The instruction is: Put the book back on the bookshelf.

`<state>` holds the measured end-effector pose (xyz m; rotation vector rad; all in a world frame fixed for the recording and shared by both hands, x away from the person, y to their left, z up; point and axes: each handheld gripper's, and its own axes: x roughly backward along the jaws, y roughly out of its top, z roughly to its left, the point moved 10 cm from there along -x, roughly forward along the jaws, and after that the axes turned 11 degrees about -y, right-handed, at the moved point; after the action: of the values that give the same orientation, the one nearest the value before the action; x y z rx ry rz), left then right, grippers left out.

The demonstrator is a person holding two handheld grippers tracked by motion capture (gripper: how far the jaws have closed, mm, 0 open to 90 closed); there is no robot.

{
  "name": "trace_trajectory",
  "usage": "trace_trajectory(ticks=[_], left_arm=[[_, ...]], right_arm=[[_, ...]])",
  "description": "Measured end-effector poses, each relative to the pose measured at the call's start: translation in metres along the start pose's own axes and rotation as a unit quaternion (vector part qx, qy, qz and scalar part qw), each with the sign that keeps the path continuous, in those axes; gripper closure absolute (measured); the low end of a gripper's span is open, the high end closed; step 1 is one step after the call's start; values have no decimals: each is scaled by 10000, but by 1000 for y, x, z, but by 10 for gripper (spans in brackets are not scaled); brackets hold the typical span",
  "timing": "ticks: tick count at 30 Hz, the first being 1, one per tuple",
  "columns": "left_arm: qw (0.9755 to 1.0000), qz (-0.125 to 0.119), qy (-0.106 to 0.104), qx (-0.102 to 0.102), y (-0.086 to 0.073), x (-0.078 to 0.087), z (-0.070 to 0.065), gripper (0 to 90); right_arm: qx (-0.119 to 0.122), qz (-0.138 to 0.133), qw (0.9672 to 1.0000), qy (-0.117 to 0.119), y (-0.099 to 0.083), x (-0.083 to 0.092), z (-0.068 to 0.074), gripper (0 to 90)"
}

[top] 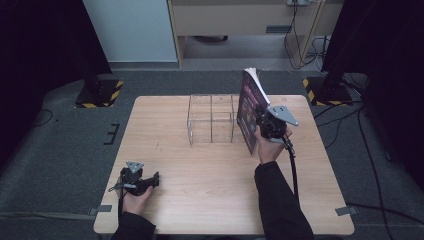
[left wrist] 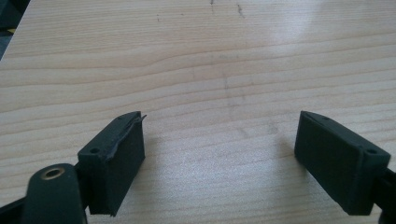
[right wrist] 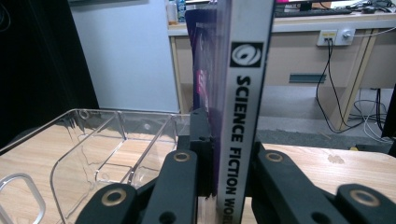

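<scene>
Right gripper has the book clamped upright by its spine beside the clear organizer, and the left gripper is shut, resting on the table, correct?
Not quite: the left gripper is open, its jaws wide apart over bare table, as the left gripper view shows. The right gripper does clamp the upright book beside the clear organizer.

Near the middle of the table, toward the far edge: a bin. Just right of the bin, upright: a book, clamped in the right gripper. Well apart, at the near left corner, low over bare tabletop: the left gripper.
</scene>
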<state>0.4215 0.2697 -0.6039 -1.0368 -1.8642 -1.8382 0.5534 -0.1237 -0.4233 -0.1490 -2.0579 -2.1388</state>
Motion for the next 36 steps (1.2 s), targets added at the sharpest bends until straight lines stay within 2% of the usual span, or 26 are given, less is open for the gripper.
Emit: trace_trajectory(ticks=[5,14,27,36], left_arm=[[10000,-1,1,1,0,0,0,152],[10000,0,-2,-1,0,0,0,152],[10000,6,-1,-7,0,0,0,152],[10000,6,0,-6,0,0,0,152]], right_arm=[[-14,-20,10000,-10,-2,1,-1,827],[91,8,9997,-236,-3,4,0,823],[143,316,9991,-224,-6,4,-11,745],[164,261,9993,-216,-3,7,-17,693]])
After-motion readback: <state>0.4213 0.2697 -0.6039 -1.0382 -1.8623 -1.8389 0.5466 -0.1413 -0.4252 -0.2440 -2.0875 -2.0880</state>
